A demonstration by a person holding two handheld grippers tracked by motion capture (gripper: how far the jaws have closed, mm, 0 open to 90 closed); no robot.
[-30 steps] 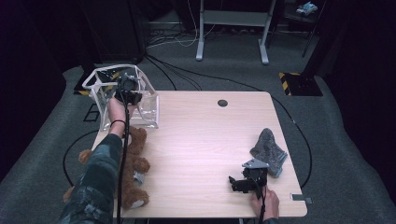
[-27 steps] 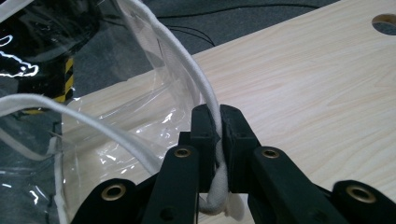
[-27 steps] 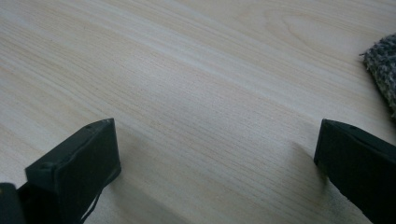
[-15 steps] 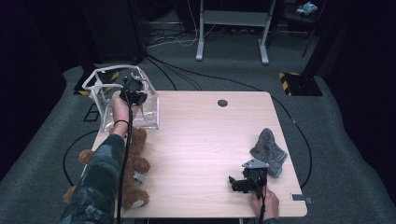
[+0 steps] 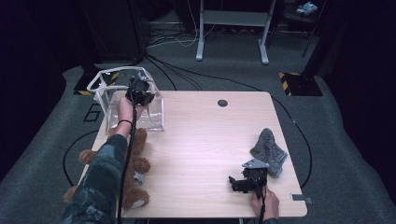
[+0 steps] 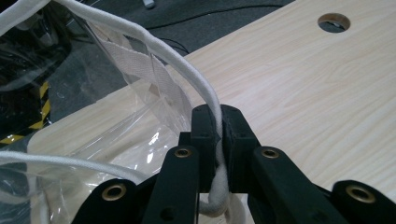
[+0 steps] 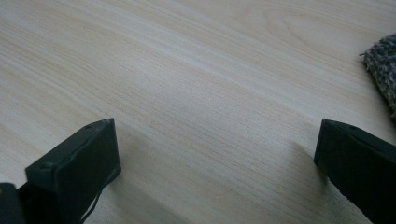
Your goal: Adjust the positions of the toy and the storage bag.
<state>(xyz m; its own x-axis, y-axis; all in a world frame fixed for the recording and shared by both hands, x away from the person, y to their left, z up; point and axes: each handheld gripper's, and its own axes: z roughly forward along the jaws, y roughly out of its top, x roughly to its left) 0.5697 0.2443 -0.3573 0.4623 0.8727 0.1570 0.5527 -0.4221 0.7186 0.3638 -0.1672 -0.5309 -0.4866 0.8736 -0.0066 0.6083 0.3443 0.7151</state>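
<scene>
- Clear plastic bag (image 5: 140, 114) with white piping rim (image 6: 184, 70) standing at the far left corner of the wooden table (image 5: 210, 140), mouth gaping upward.
- Left gripper (image 5: 140, 91) clamping shut on that white piping, cord pinched between the two black pads (image 6: 205, 128) and running down past them in the left gripper view.
- Left hand (image 5: 125, 108) reaching over the bag's near wall, camouflage sleeve (image 5: 100, 182) lying along the table's left edge.
- Brown teddy bear (image 5: 130, 168) lying just on the near side of the bag, partly under that sleeve.
- Right gripper (image 5: 245, 183) resting near the table's front edge, well apart from the bag, jaws standing wide with bare wood between them in the right gripper view.
- Grey knitted cloth (image 5: 269, 151) sitting crumpled just beyond the right gripper, toward the table's right edge; a corner of it (image 7: 383, 70) peeking in beside the right jaw.
- Round cable hole (image 5: 222, 102) sitting near the table's far edge, to the right of the bag.
</scene>
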